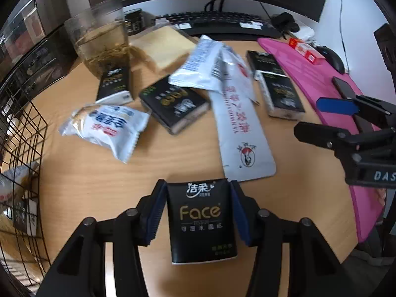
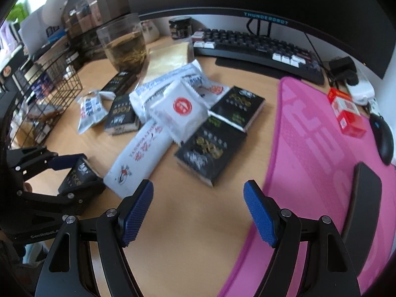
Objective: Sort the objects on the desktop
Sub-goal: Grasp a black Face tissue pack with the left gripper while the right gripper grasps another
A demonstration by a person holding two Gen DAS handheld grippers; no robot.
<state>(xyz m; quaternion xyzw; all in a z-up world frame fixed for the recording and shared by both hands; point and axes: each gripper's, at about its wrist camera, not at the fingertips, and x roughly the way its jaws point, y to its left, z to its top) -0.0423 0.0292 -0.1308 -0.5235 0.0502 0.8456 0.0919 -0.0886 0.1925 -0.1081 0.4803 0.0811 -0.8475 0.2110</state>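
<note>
My left gripper (image 1: 198, 210) is shut on a black "Face" tissue pack (image 1: 201, 220) and holds it above the wooden desk (image 1: 173, 163); the pack also shows in the right wrist view (image 2: 78, 177). My right gripper (image 2: 198, 210) is open and empty above the desk's front, beside the pink mat (image 2: 321, 148). It also shows in the left wrist view (image 1: 334, 118). Several more black tissue packs (image 1: 173, 104) (image 2: 210, 148) and white snack packets (image 1: 106, 126) (image 2: 178, 110) lie in a heap mid-desk. A long white sachet (image 1: 242, 133) lies among them.
A black wire basket (image 1: 22, 153) at the left holds a few packs. A glass of tea (image 1: 104, 42), a dark jar (image 2: 180, 27), keyboard (image 2: 259, 47) and monitor stand behind. On the pink mat lie red boxes (image 2: 346, 113), a mouse (image 2: 383, 138) and a phone (image 2: 363, 203).
</note>
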